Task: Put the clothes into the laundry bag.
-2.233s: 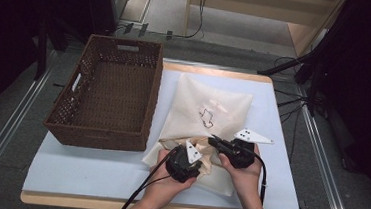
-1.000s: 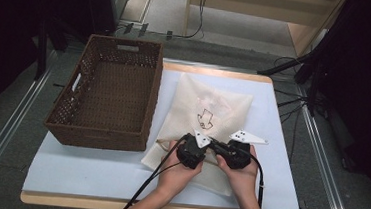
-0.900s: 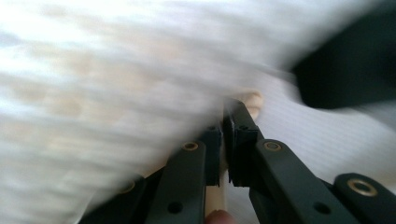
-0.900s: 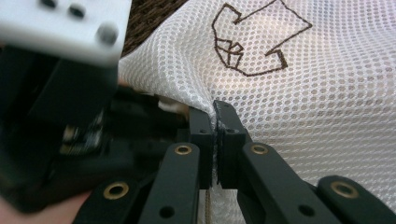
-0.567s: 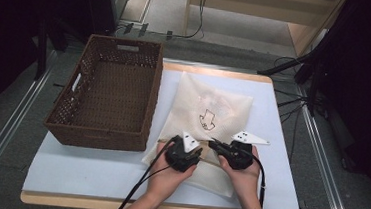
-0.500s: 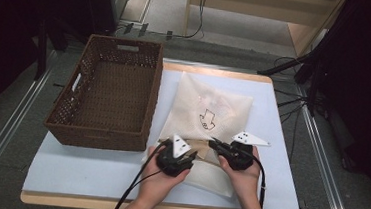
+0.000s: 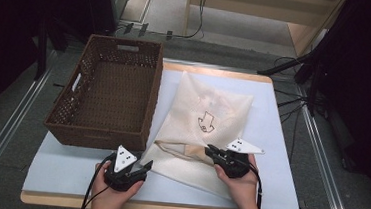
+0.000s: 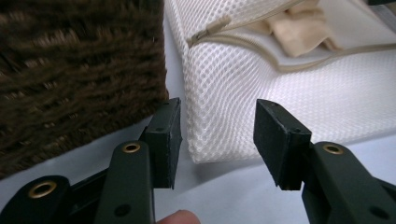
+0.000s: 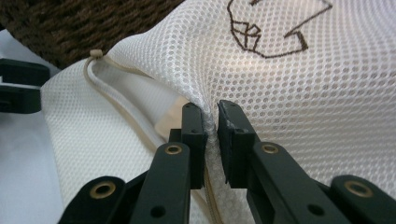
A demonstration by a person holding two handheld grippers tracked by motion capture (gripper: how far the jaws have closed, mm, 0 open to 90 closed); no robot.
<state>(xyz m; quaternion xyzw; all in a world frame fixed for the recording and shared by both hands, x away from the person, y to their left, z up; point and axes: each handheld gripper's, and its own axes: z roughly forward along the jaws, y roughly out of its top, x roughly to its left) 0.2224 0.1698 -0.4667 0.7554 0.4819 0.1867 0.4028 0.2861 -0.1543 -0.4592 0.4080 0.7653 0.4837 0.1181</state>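
Note:
A white mesh laundry bag (image 7: 207,119) with a dark line drawing lies on the pale blue table (image 7: 67,175). Its zipped front edge gapes, and beige cloth (image 8: 299,32) shows inside. My right gripper (image 7: 211,150) is shut on a fold of the mesh (image 9: 210,121) by that opening; its jaws have just been easing open slightly, with the fabric still pinched. My left gripper (image 7: 144,167) stands open at the bag's near left corner (image 8: 219,116). Its jaws have just been opening and its pads touch nothing. The zipper pull (image 8: 210,30) lies beyond them.
A dark brown wicker basket (image 7: 108,98) stands empty on the table's left half, its near corner (image 8: 70,70) close beside my left gripper. Cables and a stand lie on the floor to the right of the table.
My left gripper has slid left along the bag's front edge, away from the right gripper, and has opened. The bag's mouth now gapes. My right hand has stayed put.

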